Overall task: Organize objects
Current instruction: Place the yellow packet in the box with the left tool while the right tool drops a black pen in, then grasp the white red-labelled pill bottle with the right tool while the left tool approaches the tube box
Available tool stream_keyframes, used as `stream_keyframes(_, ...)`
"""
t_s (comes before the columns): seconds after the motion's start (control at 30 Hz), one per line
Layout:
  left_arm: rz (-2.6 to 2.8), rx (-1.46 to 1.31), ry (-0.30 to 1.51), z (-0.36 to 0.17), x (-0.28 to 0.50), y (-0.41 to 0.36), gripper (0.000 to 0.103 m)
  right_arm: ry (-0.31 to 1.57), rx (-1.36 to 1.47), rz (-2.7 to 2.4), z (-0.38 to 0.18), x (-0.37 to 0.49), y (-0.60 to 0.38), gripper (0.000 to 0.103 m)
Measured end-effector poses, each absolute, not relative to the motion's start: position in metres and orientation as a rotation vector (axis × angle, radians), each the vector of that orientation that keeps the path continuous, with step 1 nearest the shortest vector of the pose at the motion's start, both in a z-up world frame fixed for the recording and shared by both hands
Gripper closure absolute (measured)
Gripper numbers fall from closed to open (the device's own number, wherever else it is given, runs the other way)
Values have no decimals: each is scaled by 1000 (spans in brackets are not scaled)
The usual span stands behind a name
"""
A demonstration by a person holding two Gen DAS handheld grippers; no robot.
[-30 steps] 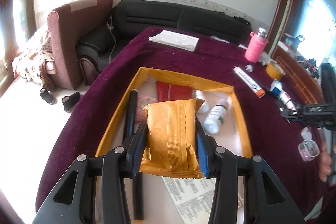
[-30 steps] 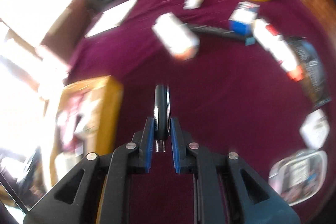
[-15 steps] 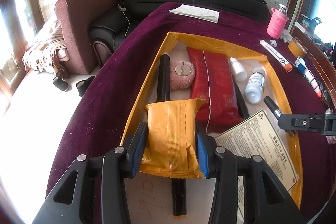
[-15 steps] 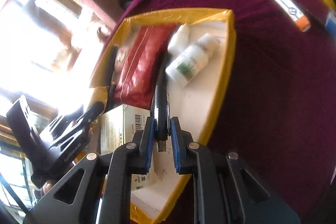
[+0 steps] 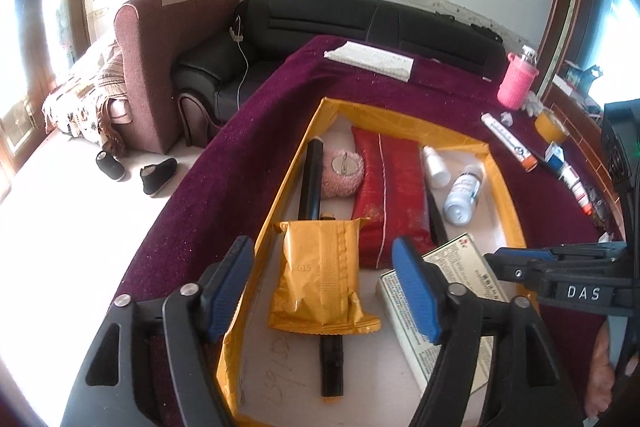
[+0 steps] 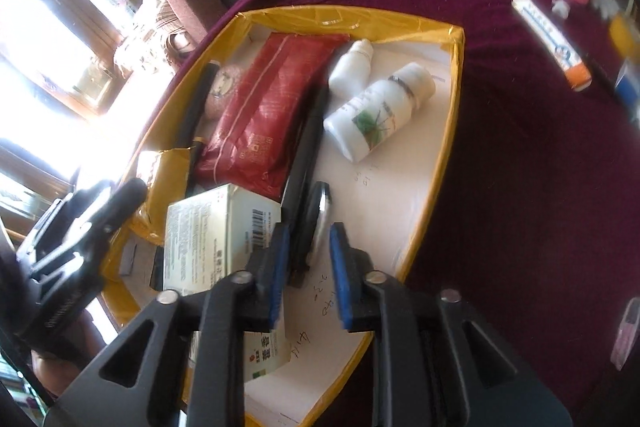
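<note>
Golden-yellow foil sachet (image 5: 324, 279) lies flat in the shallow yellow-rimmed cardboard tray (image 5: 506, 195), between the spread-apart fingers of the left gripper (image 5: 322, 291); lifting straight up should avoid snagging it. The right gripper (image 6: 306, 267), also parted, straddles a slim dark silver-clipped pen (image 6: 316, 217) on the tray floor. Counted inside: two white plastic bottles (image 6: 376, 111), one red pouch (image 6: 272, 107), one printed carton (image 6: 212, 231).

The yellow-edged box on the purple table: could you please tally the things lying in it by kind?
White plastic bottles: 2
Foil pouches, red and gold: 2
Slim black sticks: 3
White printed carton: 1
Pink fluffy puff: 1
Total: 9
</note>
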State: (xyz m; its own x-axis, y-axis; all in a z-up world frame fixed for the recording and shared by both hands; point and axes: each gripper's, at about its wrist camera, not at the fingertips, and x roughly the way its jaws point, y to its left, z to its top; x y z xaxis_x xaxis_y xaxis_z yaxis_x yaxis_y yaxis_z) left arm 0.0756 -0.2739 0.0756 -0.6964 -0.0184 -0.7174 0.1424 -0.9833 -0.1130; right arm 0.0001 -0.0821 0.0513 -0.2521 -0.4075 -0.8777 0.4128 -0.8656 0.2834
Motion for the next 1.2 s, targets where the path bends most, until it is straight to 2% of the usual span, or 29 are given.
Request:
stream_keyframes(0.2,-2807,1105,246,94,85,-270,34,99,1357,-2273,78,20,-70,58)
stream_keyframes(0.27,-2814,1088,244,99,87,-265,34,121,1319,-2321,85,25,-65,55)
stream_keyframes(0.8,-2868,1059,106,125,99,-209,34,222,1202,-2519,108,48,-10,54)
stream_keyframes(1.2,-2950,1060,-40,144,95,-146,34,140,1199,-2625,113,42,49,49)
